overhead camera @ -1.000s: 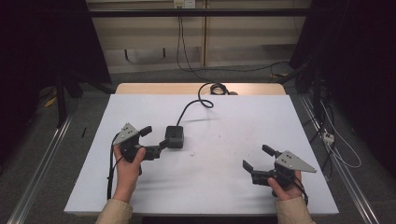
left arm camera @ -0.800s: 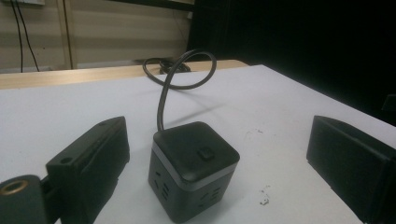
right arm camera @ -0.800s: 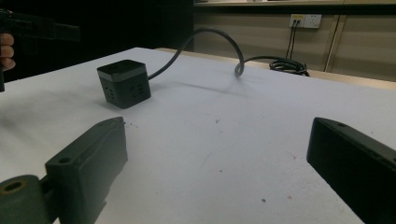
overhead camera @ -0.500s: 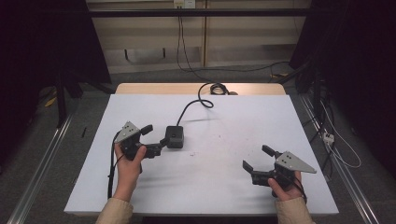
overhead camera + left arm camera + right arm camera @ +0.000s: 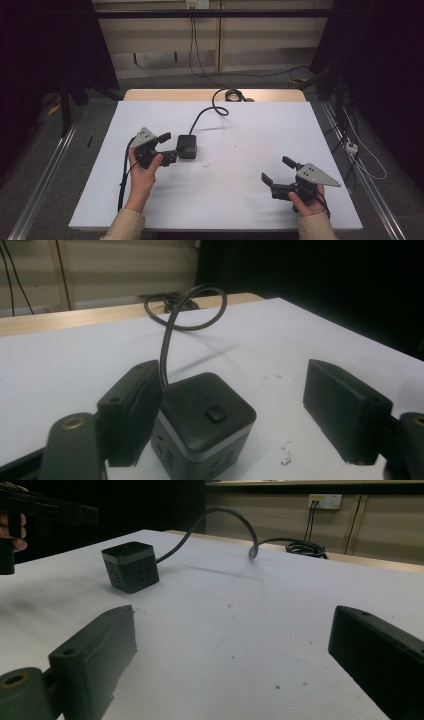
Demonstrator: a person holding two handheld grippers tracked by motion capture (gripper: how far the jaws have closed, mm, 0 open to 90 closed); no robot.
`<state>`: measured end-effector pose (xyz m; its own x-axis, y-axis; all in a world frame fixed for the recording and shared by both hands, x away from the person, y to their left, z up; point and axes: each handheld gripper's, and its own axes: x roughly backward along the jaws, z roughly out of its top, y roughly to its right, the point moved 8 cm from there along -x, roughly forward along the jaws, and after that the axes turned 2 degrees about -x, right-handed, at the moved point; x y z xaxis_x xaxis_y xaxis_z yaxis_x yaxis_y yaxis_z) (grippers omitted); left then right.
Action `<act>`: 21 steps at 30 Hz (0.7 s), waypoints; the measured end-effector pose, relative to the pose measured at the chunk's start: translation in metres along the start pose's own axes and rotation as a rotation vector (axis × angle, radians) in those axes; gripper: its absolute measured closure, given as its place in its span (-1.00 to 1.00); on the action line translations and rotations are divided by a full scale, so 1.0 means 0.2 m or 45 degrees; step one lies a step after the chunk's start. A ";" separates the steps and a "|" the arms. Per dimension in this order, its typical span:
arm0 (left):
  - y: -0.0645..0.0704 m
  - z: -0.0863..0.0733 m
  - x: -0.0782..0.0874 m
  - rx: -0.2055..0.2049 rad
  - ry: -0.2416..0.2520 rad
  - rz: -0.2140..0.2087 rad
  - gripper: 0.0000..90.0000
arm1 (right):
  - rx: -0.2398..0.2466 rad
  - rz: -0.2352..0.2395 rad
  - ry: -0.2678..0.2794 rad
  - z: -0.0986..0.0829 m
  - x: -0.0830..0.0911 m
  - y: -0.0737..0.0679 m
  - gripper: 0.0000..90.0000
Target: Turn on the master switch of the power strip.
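Observation:
A black cube power strip (image 5: 187,146) with a grey band sits on the white table (image 5: 240,200), left of centre. Its black cable (image 5: 218,107) arches up and back to a coil (image 5: 233,94) at the far edge. My left gripper (image 5: 171,146) is open just left of the cube. In the left gripper view the cube (image 5: 202,427) stands between the jaws, close against the left one and well apart from the right one; my left gripper (image 5: 230,390) holds nothing. My right gripper (image 5: 278,170) is open at the front right, far from the cube (image 5: 131,566), with bare table between its jaws (image 5: 235,645).
A wooden strip (image 5: 165,95) runs along the table's far edge. Beyond it are a wall socket (image 5: 324,501), hanging cables and dark curtains. A metal rail (image 5: 40,185) lies on the floor to the left, loose cables (image 5: 357,150) to the right.

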<state>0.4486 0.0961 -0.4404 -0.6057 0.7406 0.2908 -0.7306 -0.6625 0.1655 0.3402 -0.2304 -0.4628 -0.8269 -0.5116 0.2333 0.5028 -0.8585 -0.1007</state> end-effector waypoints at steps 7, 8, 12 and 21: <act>-0.01 0.01 0.00 -0.001 -0.003 0.011 -0.25 | 0.001 -0.006 -0.005 -0.01 0.01 0.00 -0.89; -0.01 0.01 -0.01 -0.006 -0.006 0.010 -0.23 | 0.002 -0.006 -0.007 -0.01 0.01 0.00 -0.89; -0.01 0.00 -0.02 -0.018 -0.015 0.011 -0.13 | 0.005 -0.008 -0.011 -0.01 0.02 0.00 -0.89; -0.02 0.00 -0.05 -0.058 -0.054 0.030 0.08 | 0.012 -0.018 -0.011 -0.02 0.03 0.01 -0.89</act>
<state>0.4575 0.0907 -0.4450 -0.6099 0.7189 0.3336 -0.7304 -0.6732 0.1153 0.3351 -0.2352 -0.4645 -0.8319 -0.4989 0.2428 0.4932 -0.8654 -0.0884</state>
